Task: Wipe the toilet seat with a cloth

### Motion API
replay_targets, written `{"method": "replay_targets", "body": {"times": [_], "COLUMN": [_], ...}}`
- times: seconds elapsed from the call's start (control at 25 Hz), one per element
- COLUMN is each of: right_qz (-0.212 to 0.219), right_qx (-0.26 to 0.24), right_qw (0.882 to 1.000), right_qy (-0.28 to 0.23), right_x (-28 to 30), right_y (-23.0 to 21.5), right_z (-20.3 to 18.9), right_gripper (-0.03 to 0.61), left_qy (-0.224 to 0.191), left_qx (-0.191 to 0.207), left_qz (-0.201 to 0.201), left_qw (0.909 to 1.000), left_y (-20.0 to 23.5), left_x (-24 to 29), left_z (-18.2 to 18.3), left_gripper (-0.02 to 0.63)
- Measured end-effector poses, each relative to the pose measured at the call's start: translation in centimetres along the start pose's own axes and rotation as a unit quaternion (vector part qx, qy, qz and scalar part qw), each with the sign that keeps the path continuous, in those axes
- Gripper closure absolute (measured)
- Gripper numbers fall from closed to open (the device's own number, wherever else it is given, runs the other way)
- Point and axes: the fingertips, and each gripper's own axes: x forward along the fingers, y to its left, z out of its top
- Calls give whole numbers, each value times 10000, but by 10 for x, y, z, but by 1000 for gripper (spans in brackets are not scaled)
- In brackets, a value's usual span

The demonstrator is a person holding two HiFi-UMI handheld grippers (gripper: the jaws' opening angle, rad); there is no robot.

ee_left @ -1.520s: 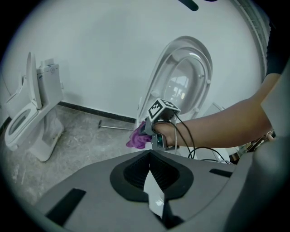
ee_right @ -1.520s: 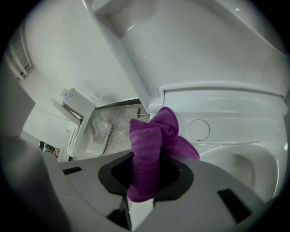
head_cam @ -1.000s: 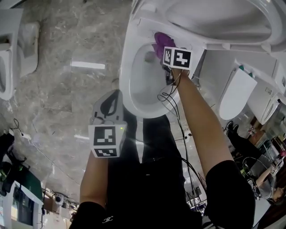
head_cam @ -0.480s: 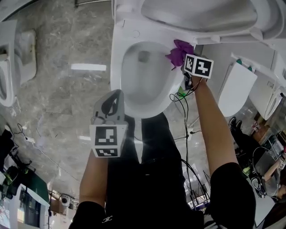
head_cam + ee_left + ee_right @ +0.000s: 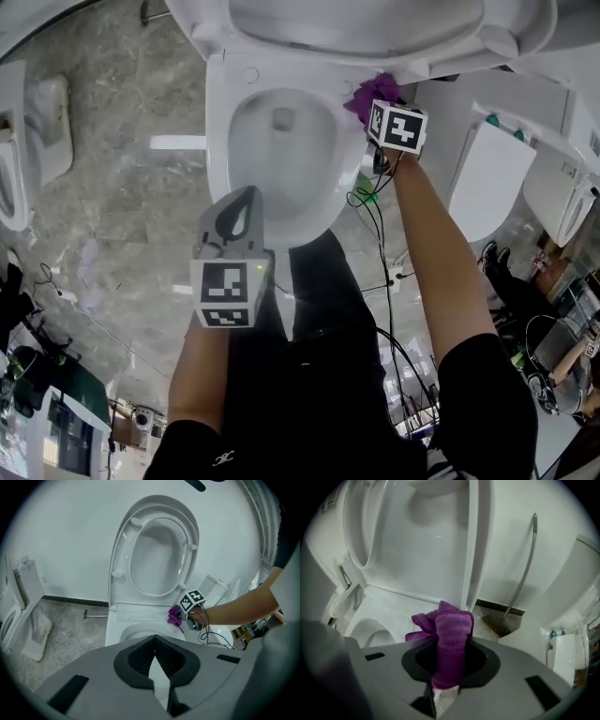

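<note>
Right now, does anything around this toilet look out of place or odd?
Nothing looks spilled or broken. One oddity: the seat is flipped upright, so the purple cloth clamped in the right gripper sits at the back corner of the bare bowl rim, not on the seat.

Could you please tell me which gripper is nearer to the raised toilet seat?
Right. The right gripper, shut on the purple cloth, is at the rim's back corner, right by the raised seat; the left gripper hangs shut near the bowl's front edge.
</note>
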Motion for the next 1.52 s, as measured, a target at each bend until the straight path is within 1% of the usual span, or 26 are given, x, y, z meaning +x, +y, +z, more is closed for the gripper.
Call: {"method": "replay_targets", "body": {"times": [0.08, 0.28, 0.48, 0.64, 0.72, 0.96, 1.08, 1.24, 1.4, 1.52], "right_qz": [36, 234, 475, 646, 698, 645, 552, 367, 268, 301], "right_qx": [-181, -930, -1240, -1628, -1708, -1523, -1254, -907, -805, -690], "right_qw": [9998, 9952, 9910, 9844, 9827, 9862, 9906, 9949, 9958, 9962], "right_qy": [-73, -195, -173, -148, -121, 2, 56, 253, 336, 438], "right_x": [1, -2, -11, -20, -25, -45, -55, -75, -94, -110], "right_y": [1, 6, 10, 24, 32, 45, 52, 63, 83, 99], "right_z": [0, -4, -19, -37, -47, -90, -116, -158, -193, -225], "right_gripper": [483, 485, 485, 485, 485, 485, 485, 485, 485, 485], "left_qy": [0, 24, 8, -8, -20, -22, -64, -15, 23, 81], "left_qx": [43, 33, 81, -2, -34, 66, 203, 321, 445, 517], "left_qz": [-19, 16, 37, 76, 72, -112, -170, -248, -283, -305], "left_qw": [10000, 10000, 10000, 10000, 10000, 9999, 9996, 9992, 9986, 9982], "left_y": [-10, -31, -50, -55, -56, -61, -51, -34, -17, -9], "left_x": [5, 14, 16, 12, 9, -8, -23, -47, -70, -88], "left_z": [3, 7, 7, 0, -5, -23, -33, -55, -75, -91], "left_gripper": [609, 609, 609, 609, 609, 609, 609, 609, 609, 609]}}
